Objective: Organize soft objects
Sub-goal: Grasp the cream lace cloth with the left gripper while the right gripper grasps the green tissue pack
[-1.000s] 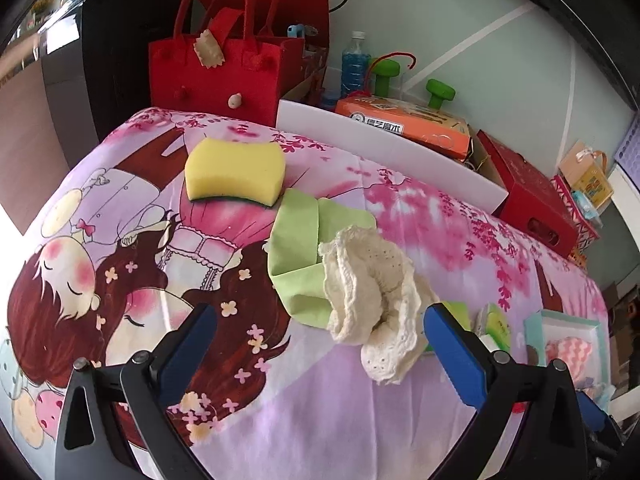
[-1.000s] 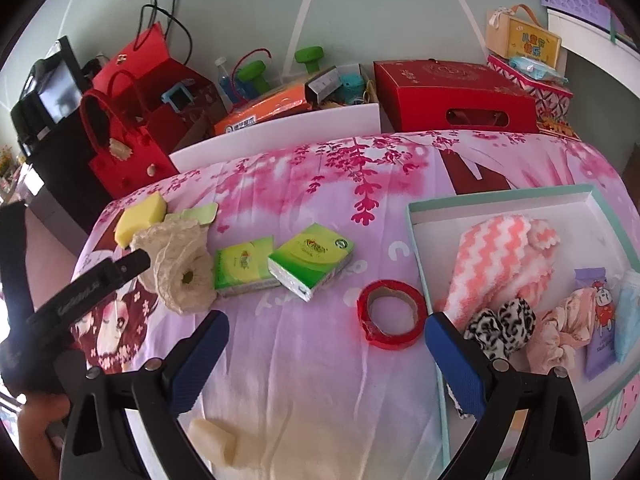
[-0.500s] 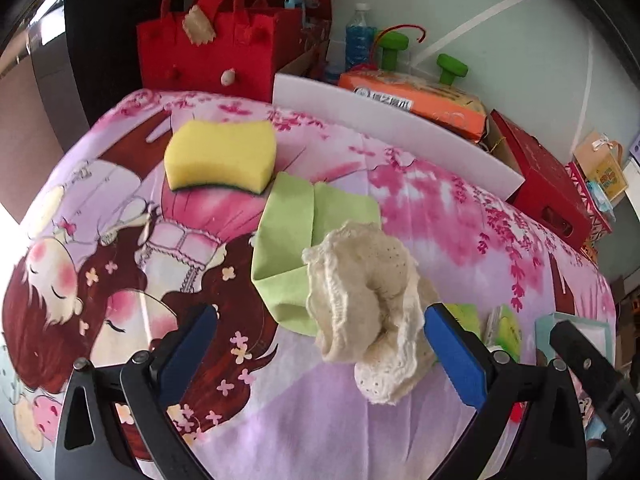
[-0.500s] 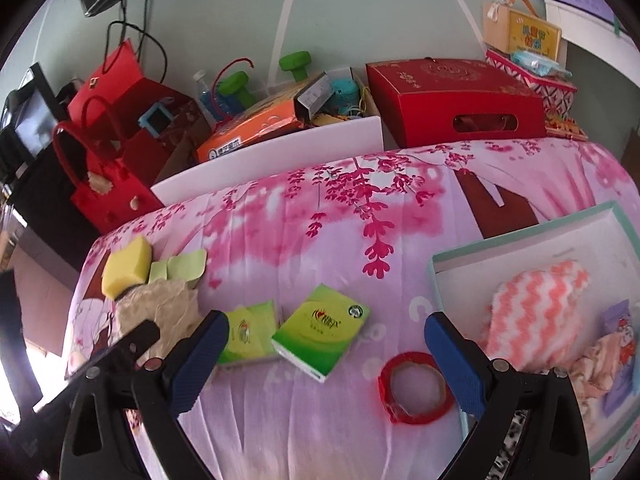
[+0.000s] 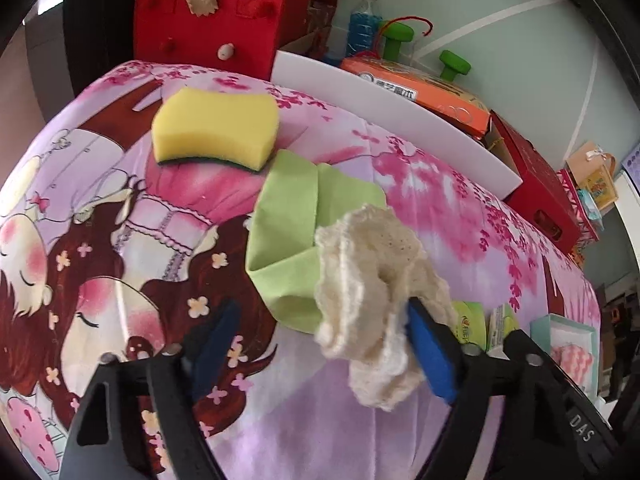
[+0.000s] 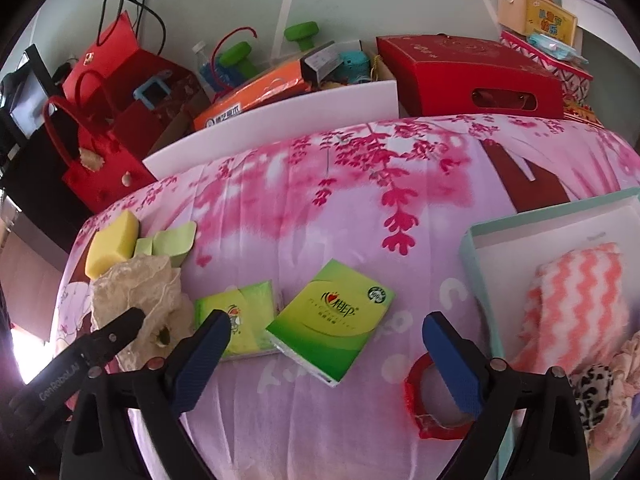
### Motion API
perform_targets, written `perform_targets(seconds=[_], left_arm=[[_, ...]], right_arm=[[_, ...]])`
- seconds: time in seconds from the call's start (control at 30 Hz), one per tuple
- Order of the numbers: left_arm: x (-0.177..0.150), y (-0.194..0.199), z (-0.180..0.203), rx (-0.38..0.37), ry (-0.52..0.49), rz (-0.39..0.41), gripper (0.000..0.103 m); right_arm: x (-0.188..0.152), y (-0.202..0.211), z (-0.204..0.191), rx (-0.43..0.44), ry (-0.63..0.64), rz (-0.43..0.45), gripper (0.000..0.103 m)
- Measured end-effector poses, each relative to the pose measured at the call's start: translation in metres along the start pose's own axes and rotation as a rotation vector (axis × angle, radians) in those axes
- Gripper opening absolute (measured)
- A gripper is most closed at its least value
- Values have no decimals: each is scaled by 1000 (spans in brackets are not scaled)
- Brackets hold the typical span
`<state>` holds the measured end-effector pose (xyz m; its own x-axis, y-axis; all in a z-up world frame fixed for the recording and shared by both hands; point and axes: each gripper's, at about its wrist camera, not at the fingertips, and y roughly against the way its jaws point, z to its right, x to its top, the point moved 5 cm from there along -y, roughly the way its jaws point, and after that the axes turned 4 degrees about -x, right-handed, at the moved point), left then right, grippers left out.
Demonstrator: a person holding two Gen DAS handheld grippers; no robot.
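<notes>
My left gripper (image 5: 320, 344) has just been narrowing its jaws, and they now sit partway in with the cream lace cloth (image 5: 376, 280) between them; my right-side pad (image 5: 430, 354) touches the crumpled lace while the other pad (image 5: 216, 334) stands clear of it, so I am not clamping it yet. The cloth is a bunched heap on the pink cartoon bedsheet (image 5: 120, 240), its long axis running from near me on the right up and away to the left. Its far end overlaps the folded green cloth (image 5: 284, 224), and beyond that lies the yellow sponge (image 5: 216, 128), long side across my view. My right gripper (image 6: 326, 360) hangs wide over the sheet with nothing between its pads; just past them lie two green tissue packs (image 6: 332, 316), a red tape ring (image 6: 420, 396) near the right pad, and to the right the mint-rimmed tray (image 6: 476, 264) holding a pink zigzag towel (image 6: 576, 300). Farthest back stands a red felt bag (image 5: 208, 20).
</notes>
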<state>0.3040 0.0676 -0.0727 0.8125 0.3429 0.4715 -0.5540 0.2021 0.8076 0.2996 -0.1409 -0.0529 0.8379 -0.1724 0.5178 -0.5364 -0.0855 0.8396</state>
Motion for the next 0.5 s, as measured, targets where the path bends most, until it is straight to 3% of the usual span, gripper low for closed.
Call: perform_targets(seconds=[0.07, 0.33, 0.5], left_arm=[[-1, -2, 0, -9, 2, -4, 73], [0, 3, -3, -38, 21, 6, 33], [1, 9, 1, -42, 3, 21, 19]], right_arm=[[-1, -3, -1, 0, 0, -1, 91], [-7, -13, 0, 10, -5, -19, 66], [-8, -11, 0, 22, 0, -24, 64]])
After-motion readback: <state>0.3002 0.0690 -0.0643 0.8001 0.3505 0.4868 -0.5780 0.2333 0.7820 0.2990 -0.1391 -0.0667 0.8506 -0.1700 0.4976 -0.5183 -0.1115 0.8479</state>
